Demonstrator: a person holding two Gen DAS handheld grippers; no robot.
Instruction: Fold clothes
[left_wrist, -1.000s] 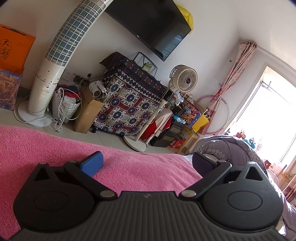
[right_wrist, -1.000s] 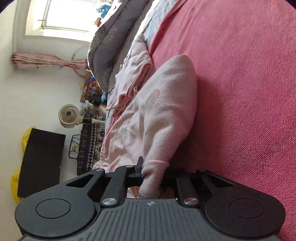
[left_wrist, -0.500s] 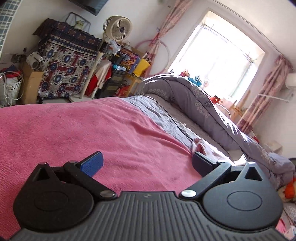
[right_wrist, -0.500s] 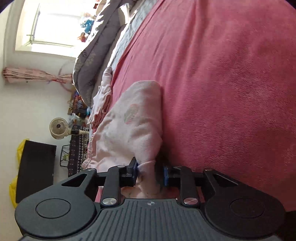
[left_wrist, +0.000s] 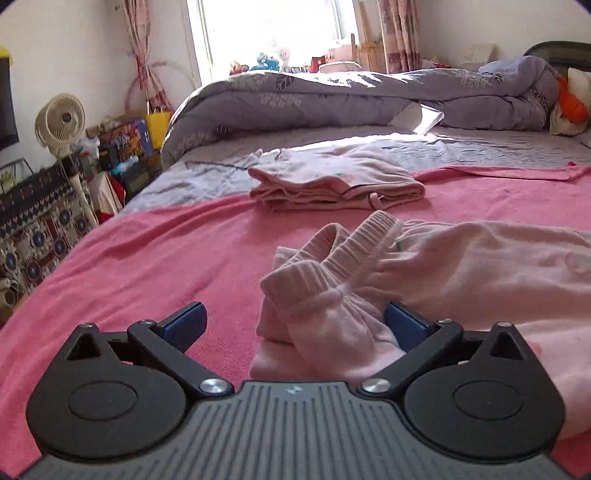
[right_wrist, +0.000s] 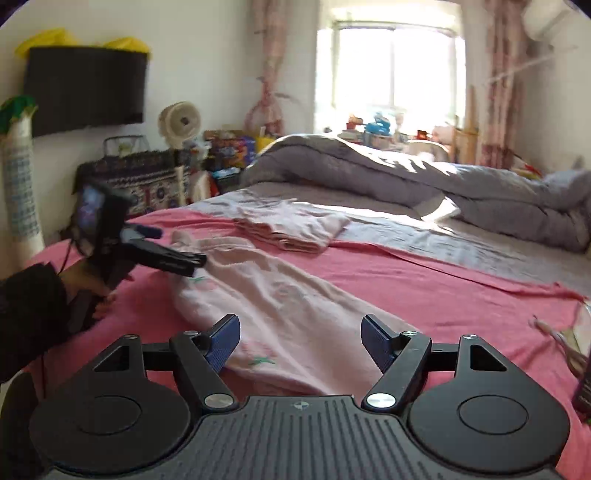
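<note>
Left wrist view showed the left gripper (left_wrist: 293, 326) wide open, holding nothing, with the ribbed cuffs (left_wrist: 332, 258) of the pink trousers (left_wrist: 480, 273) bunched between its fingers. Right wrist view showed the right gripper (right_wrist: 300, 338) wide open too and empty, hanging over the other end of the trousers, which lay long and flat on the pink blanket (right_wrist: 424, 288). Farther back sat a folded pink garment (left_wrist: 332, 181). My guess: the trousers were partway through folding. Each gripper would need to close on its end.
</note>
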